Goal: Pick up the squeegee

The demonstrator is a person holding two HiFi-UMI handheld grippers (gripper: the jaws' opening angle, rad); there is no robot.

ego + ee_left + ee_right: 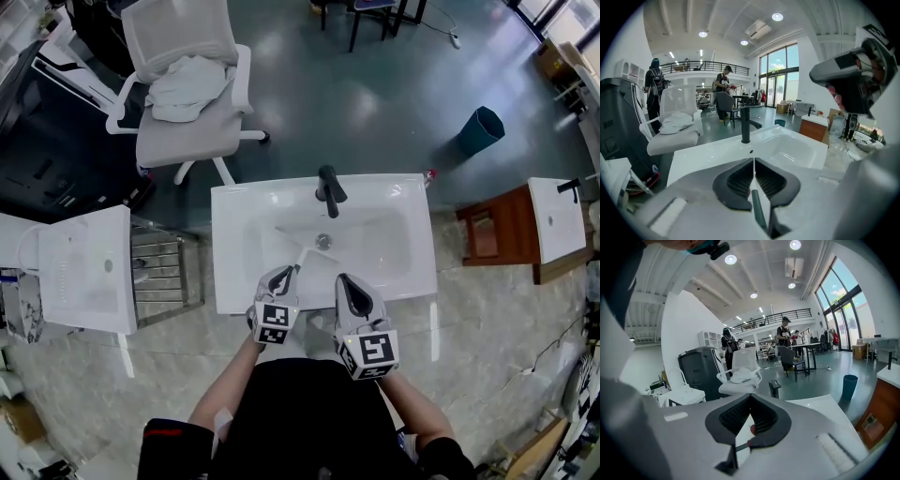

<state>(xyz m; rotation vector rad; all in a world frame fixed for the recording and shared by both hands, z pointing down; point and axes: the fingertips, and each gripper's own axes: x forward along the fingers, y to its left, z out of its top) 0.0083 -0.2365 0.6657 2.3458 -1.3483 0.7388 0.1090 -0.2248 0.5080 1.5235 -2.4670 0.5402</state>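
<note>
White ceramic sink basin (234,281), black metal tap (329,190) at its far edge. The pale, thin T-shaped squeegee (298,251) lies in the bowl just left of the round metal drain (323,241). Its blade is on the far side and its handle runs near, toward the left gripper (284,274). The head view doesn't show whether the tips touch the handle.

The left gripper is clenched: pads flat together, only a hairline slit, nothing gripped. The right gripper (750,397) also has its tips closed on each other and is empty, just right of the left one over the near rim.

My read: the left is on approach to the grasp. To do it well:
1. Spread the left jaws before going lower, since closed tips would only shove the handle.
2. Set the jaw gap across the handle, not along it.
3. Grip mid-handle, clear of the blade, so it won't pivot.
4. Come in shallow. The glazed bowl looks slick, so a nudge likely slides the squeegee toward the drain.
5. Keep the right gripper parked. The 2 grippers sit close enough to clash.
</note>
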